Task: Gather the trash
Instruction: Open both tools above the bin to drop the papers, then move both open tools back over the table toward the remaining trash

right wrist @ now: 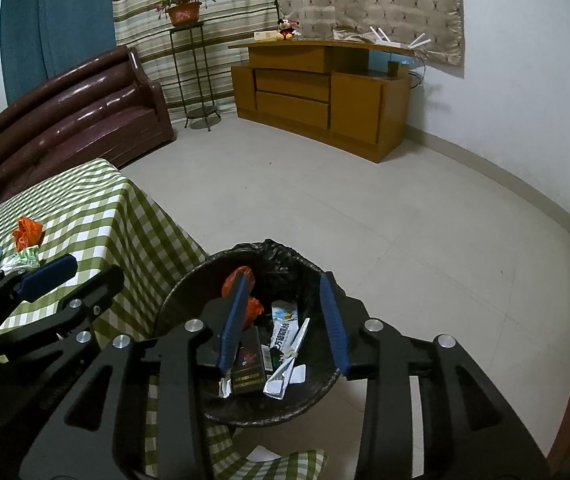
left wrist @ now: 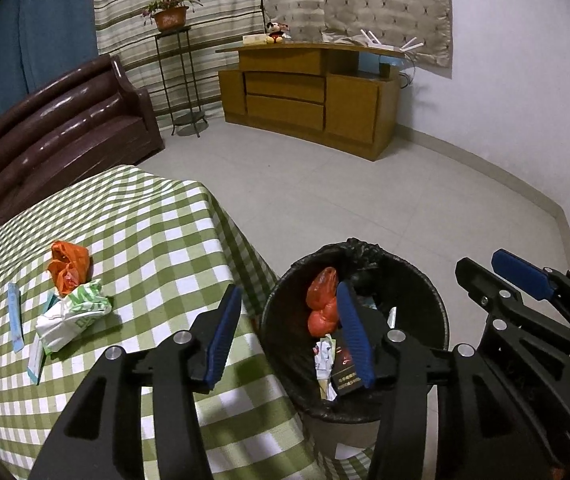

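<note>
A bin with a black liner (left wrist: 425, 292) stands on the floor beside the table's corner. Inside lie an orange bag (left wrist: 323, 300), a dark box (left wrist: 349, 376), crumpled paper and wrappers (right wrist: 285, 332). My left gripper (left wrist: 289, 292) hovers open over the bin's left rim, nothing between its blue pads. My right gripper (right wrist: 285, 280) hangs open over the bin (right wrist: 189, 280), also empty. On the green-checked tablecloth (left wrist: 157, 240) remain an orange bag (left wrist: 69, 264), a white-green crumpled wrapper (left wrist: 73, 316) and a light blue strip (left wrist: 15, 316).
A brown sofa (left wrist: 57, 128) stands behind the table. A plant on a metal stand (left wrist: 173, 16) and a wooden cabinet (left wrist: 309, 96) line the far wall. Pale tiled floor (left wrist: 365, 200) stretches beyond the bin.
</note>
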`<state>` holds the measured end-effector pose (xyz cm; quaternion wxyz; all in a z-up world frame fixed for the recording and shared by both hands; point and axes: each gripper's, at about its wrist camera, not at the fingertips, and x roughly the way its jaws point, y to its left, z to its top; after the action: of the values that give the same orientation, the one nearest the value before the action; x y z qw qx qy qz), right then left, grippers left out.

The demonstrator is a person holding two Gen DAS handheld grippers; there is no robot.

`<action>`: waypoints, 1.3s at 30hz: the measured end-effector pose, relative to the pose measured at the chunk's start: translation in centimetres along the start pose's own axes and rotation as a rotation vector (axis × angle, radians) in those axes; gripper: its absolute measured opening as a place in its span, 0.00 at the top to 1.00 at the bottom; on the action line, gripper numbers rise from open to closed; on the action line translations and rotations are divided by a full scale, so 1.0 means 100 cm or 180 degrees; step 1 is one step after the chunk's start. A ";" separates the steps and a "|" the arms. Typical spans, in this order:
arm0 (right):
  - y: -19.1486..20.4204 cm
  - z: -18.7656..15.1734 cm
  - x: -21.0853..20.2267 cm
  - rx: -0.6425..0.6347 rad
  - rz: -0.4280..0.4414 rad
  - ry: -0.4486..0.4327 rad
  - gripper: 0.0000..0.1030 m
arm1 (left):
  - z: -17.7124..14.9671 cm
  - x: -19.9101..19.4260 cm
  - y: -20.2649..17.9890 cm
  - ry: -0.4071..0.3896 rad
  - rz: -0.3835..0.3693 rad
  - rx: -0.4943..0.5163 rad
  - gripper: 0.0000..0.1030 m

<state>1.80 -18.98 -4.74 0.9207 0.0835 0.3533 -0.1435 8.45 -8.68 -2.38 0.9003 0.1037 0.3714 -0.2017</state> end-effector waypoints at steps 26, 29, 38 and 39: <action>0.122 -0.004 -0.021 -0.0341 0.0541 0.0049 0.42 | -0.048 -0.075 0.151 -0.0085 0.0690 -0.0584 0.40; 0.143 -0.003 -0.023 -0.0402 0.0627 0.0062 0.42 | -0.058 -0.083 0.174 -0.0076 0.0811 -0.0682 0.40; 0.212 -0.003 -0.018 -0.0554 0.0793 0.0177 0.40 | -0.082 -0.101 0.237 -0.0045 0.1043 -0.0987 0.40; 0.218 -0.002 -0.016 -0.0562 0.0797 0.0192 0.38 | -0.085 -0.102 0.243 -0.0042 0.1056 -0.1019 0.40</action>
<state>7.55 1.98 -2.69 0.9241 0.0499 0.3789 0.0065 7.24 18.91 -0.19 0.9286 0.0179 0.3706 0.0098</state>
